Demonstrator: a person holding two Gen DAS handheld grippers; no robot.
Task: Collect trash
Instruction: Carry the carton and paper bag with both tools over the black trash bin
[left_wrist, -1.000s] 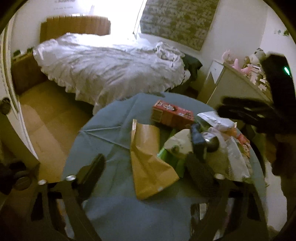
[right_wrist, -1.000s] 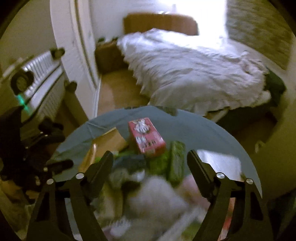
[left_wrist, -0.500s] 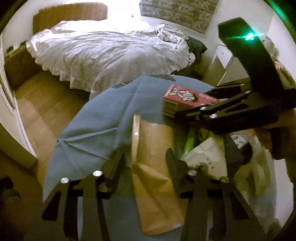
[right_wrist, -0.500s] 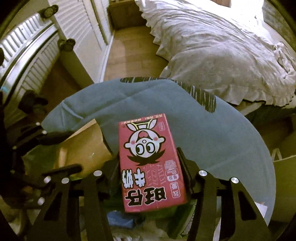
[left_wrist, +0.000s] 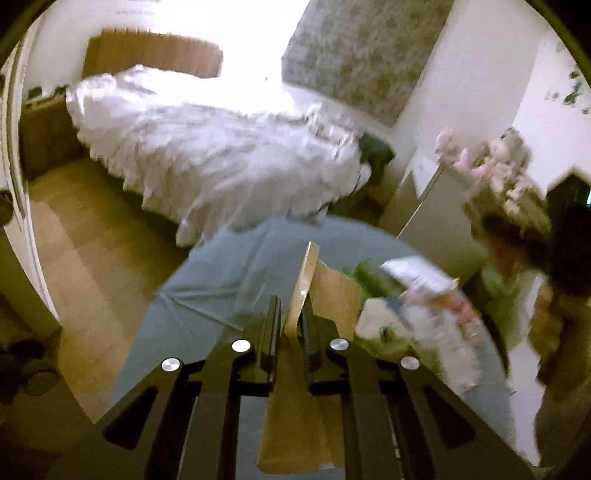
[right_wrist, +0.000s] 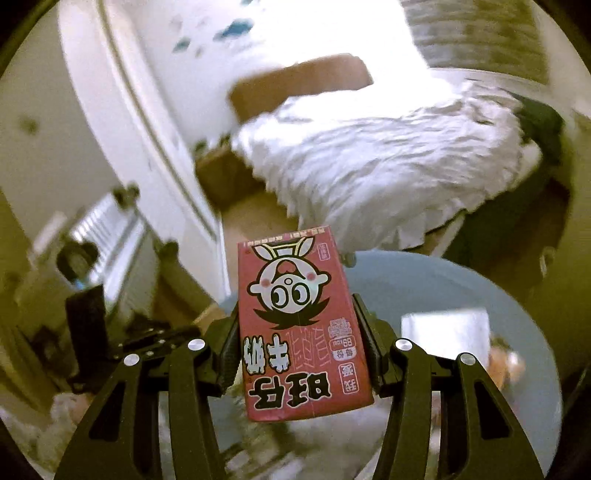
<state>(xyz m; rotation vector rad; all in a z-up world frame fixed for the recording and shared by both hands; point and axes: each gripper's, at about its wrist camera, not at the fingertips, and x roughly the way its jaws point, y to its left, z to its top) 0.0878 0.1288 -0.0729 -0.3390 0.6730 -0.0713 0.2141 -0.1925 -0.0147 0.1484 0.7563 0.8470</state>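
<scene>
My left gripper (left_wrist: 291, 325) is shut on the upper edge of a brown paper bag (left_wrist: 325, 295) and holds it up over the round table with the blue cloth (left_wrist: 236, 273). A heap of trash (left_wrist: 417, 314), white wrappers and green packets, lies to the right of the bag. My right gripper (right_wrist: 299, 332) is shut on a red milk carton (right_wrist: 295, 328) with a cartoon face, lifted above the table (right_wrist: 424, 288). The left gripper also shows at the left of the right wrist view (right_wrist: 147, 336).
A bed with a white duvet (left_wrist: 221, 147) stands beyond the table. A white cabinet with soft toys (left_wrist: 491, 173) is at the right. White doors (right_wrist: 155, 129) and a radiator (right_wrist: 107, 236) are at the left. Wooden floor (left_wrist: 92, 258) lies between table and bed.
My left gripper has shut on the paper bag's edge and raised it. My right gripper has shut on the red carton and lifted it off the table.
</scene>
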